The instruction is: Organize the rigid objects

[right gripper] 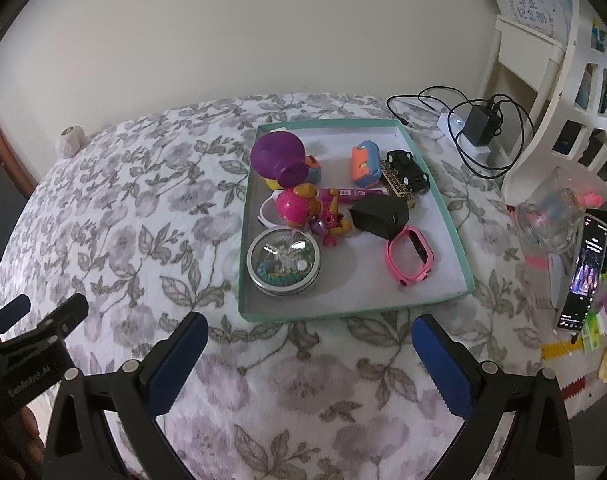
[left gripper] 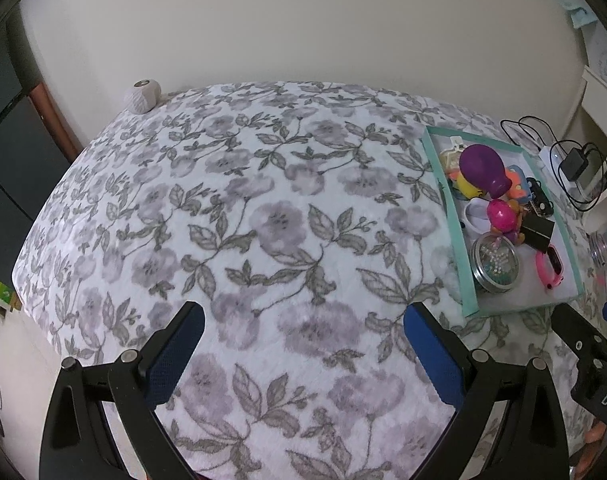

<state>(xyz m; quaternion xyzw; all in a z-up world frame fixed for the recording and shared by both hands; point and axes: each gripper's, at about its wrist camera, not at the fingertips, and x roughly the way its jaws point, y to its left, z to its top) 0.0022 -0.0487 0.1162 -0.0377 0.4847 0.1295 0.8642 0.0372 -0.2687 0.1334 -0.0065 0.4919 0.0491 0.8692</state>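
Note:
A shallow teal tray (right gripper: 455, 240) (left gripper: 449, 216) sits on the floral cloth and holds small rigid things: a purple vase-shaped toy (right gripper: 277, 156) (left gripper: 483, 168), a pink ball figure (right gripper: 293, 204), a round tin with a clear lid (right gripper: 283, 262) (left gripper: 496, 264), a pink watch band (right gripper: 409, 256) (left gripper: 549, 266), a black box (right gripper: 379, 214), a black toy car (right gripper: 407, 168) and an orange and blue block (right gripper: 365, 164). My right gripper (right gripper: 309, 340) stands open just in front of the tray. My left gripper (left gripper: 303, 330) is open over bare cloth, left of the tray.
A phone (right gripper: 585, 272) leans lit at the right beside a glass jar (right gripper: 547, 216). A charger and cables (right gripper: 479, 124) lie behind the tray by a white rack (right gripper: 559, 92). A small pale ball (left gripper: 142, 96) rests at the far left edge.

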